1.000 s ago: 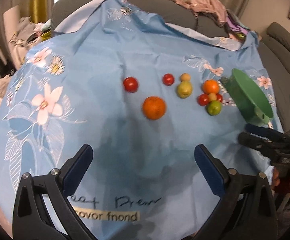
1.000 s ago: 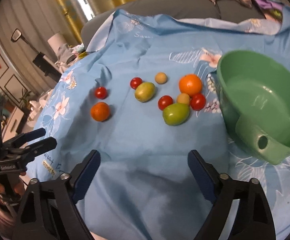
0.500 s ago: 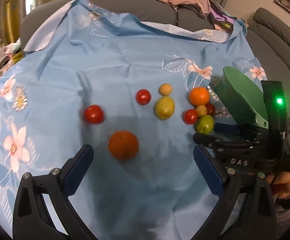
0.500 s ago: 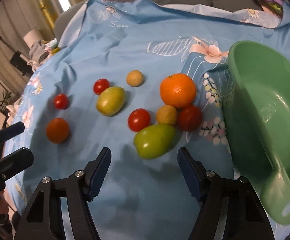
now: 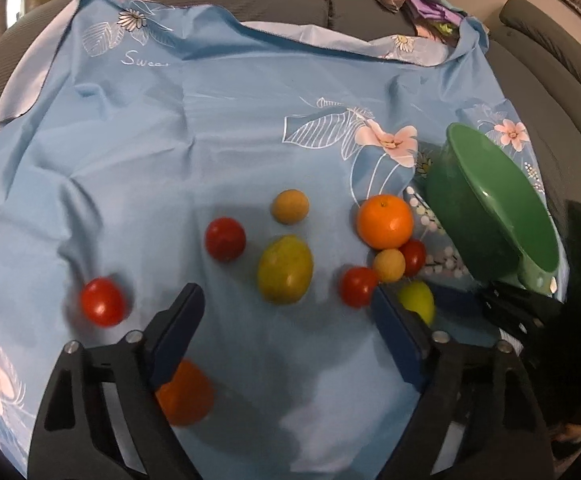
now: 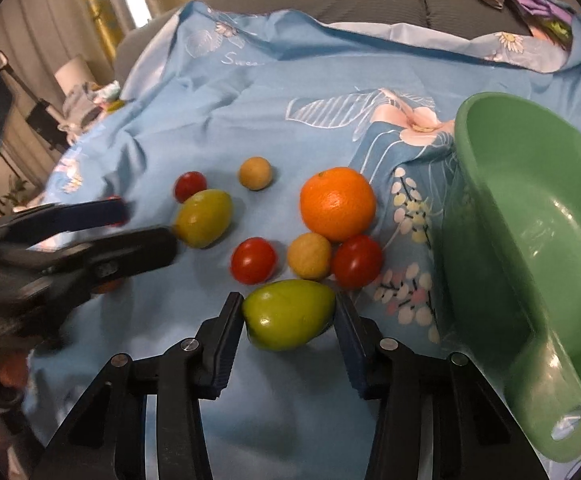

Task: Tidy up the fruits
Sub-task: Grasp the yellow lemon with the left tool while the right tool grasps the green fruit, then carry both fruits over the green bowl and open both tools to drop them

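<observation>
presently, at far left a red tomato (image 5: pixel 102 307) and a partly hidden orange (image 5: pixel 186 396) lie on the blue cloth (image 5: pixel 210 128). left gripper (image 5: pixel 286 316): jaws wide apart, holding nothing, a yellow-green fruit (image 5: pixel 285 269) just ahead of them. right gripper (image 6: pixel 289 320): jaws narrowed around a green fruit (image 6: pixel 289 314), one on each side; whether they press it cannot be told. beyond it sit two tomatoes, a small tan fruit (image 6: pixel 309 255) and a large orange (image 6: pixel 337 203). green bowl (image 6: pixel 538 216) stands at right.

Your right gripper (image 6: pixel 289 322) brackets the green mango (image 6: pixel 289 314), pads nearly touching it; your left gripper (image 5: pixel 286 324) hangs spread wide beside it.
</observation>
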The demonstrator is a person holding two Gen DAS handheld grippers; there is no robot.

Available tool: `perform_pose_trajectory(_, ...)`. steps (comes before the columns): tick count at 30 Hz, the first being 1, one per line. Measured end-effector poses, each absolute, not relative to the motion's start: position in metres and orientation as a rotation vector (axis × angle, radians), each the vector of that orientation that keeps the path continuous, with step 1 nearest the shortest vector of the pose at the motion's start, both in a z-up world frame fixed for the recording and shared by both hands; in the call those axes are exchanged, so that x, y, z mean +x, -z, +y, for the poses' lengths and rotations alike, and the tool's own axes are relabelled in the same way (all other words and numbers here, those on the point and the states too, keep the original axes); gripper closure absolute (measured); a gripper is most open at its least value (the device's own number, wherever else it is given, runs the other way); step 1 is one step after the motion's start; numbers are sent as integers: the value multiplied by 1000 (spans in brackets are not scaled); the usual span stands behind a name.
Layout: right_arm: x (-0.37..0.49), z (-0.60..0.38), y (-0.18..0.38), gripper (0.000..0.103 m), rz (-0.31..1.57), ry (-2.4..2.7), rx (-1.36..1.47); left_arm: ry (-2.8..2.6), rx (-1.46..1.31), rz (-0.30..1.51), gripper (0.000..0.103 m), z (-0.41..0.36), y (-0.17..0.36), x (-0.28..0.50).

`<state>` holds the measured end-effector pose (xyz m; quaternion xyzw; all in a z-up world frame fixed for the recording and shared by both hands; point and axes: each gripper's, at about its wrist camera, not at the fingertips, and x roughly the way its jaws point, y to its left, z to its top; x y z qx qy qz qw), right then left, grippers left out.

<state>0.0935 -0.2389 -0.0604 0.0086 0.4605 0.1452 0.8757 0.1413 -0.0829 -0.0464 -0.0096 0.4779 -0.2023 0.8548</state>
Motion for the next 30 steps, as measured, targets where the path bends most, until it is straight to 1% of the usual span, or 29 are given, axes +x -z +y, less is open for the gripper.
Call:
perform_pose_trajectory(2, 87, -241, 58, 56, 954, -326, 29, 420, -15, 1016, 34, -87, 50, 147)
perform_pose_trajectory(7, 80, -242, 55, 56, 946, -367, 73, 401, -1, 1048, 48, -94, 64, 159)
perform_pose_trajectory(9, 79, -243, 54, 56, 941, -371, 86, 386, 9, 1064, 56, -96, 70, 164)
perform_pose_trajectory(12, 77, -243, 52, 56, 933, -381, 91, 367, 19, 1056, 62, -95, 73, 167)
perform_pose_trajectory(13, 77, -243, 51, 56, 929, -382, 92, 366, 13, 1055, 69, -95, 72, 168)
perform_pose_trajectory(20, 68, -244, 41, 56, 895, -400, 103, 359, -13, 1050, 69, -87, 60, 160)
perform_pose_trajectory(25, 58, -249, 18, 56, 816, -422, 124, 430, -20, 968, 69, -93, 20, 137)
perform_pose_trajectory(30, 44, -274, -15, 56, 688, -353, 136, 558, 11, 878, 69, -127, -20, 115)
